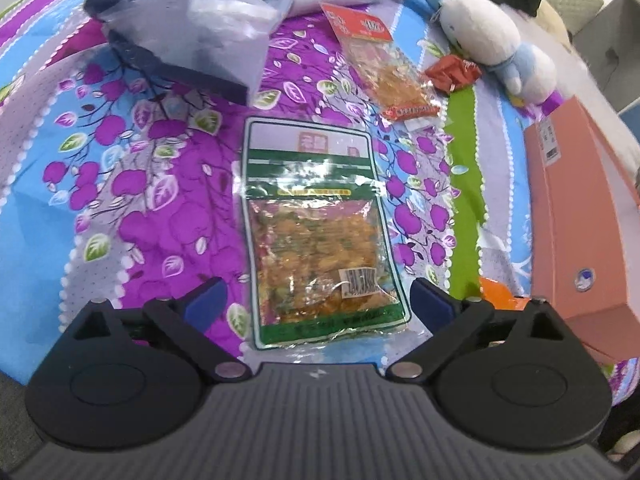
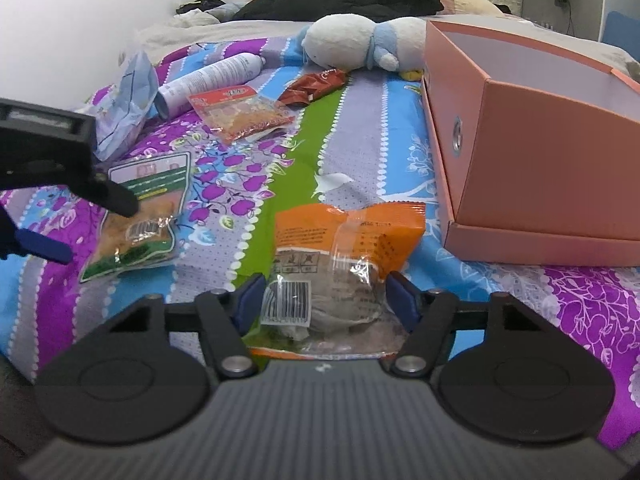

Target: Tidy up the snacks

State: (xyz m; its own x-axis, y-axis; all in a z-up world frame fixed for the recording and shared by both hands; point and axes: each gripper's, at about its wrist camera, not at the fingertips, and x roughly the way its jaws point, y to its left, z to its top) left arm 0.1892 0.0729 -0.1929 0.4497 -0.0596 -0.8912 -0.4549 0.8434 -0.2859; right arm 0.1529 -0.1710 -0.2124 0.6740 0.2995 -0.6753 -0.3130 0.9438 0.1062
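Observation:
A green-edged snack packet lies flat on the patterned bedspread. My left gripper stands open and wide astride its near end, with the pads clear of it. The right wrist view shows the same gripper over that packet. An orange snack packet with a barcode lies between the fingers of my right gripper. Its blue pads sit against the packet's two sides. A corner of this orange packet shows in the left wrist view.
An open pink cardboard box stands at the right. Farther back lie a red-topped snack packet, a red-brown packet, a white bottle, a clear bag and a plush toy.

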